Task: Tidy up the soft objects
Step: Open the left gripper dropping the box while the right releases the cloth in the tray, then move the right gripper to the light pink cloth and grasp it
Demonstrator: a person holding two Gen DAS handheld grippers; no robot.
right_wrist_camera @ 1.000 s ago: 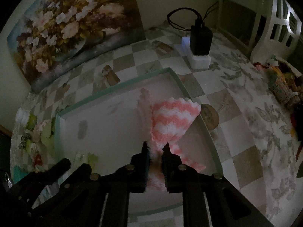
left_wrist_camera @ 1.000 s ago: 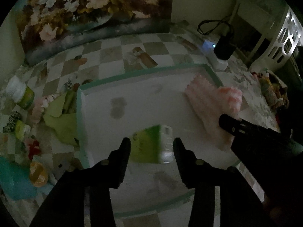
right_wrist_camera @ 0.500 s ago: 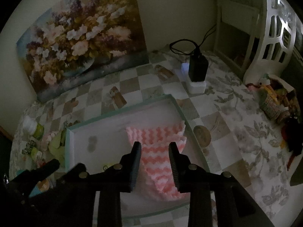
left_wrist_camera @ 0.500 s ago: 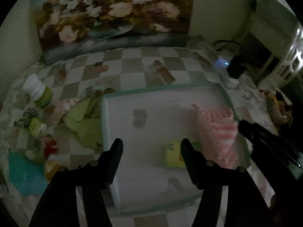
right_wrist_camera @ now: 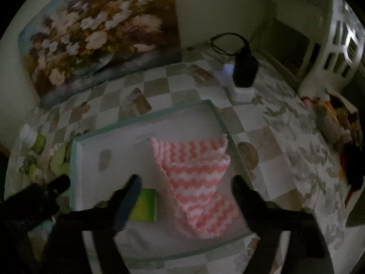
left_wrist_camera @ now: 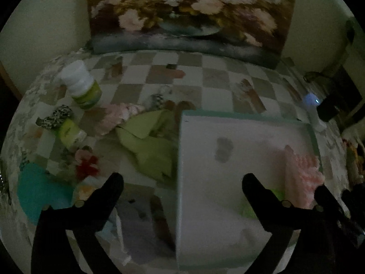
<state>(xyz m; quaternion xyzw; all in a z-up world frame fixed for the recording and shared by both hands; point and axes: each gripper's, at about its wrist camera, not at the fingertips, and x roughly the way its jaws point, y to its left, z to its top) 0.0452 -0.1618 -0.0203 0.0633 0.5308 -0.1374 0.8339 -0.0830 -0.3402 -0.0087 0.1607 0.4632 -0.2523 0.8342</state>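
A white tray with a teal rim [right_wrist_camera: 146,119] [left_wrist_camera: 228,115] sits on the checkered table. In it lie a pink and white zigzag cloth [right_wrist_camera: 196,175] [left_wrist_camera: 298,175] and a small green tissue pack [right_wrist_camera: 144,204] [left_wrist_camera: 248,210]. My right gripper [right_wrist_camera: 184,187] is open and empty above the tray's near side. My left gripper [left_wrist_camera: 182,182] is open wide and empty over the tray's left rim. Left of the tray lie a green cloth [left_wrist_camera: 150,146], a pink cloth [left_wrist_camera: 118,116], a leopard-print item [left_wrist_camera: 54,116] and another green pack [left_wrist_camera: 68,130].
A white and green bottle [left_wrist_camera: 82,86] stands at the far left. A teal item [left_wrist_camera: 38,191] and a red flower piece [left_wrist_camera: 87,165] lie near left. A flower painting [right_wrist_camera: 98,34] leans on the back wall. A black charger on a white block [right_wrist_camera: 244,73] stands behind the tray.
Both grippers opened and pulled back. The pink cloth and the green pack were let go and now lie in the tray. The left gripper swung left toward the loose items.
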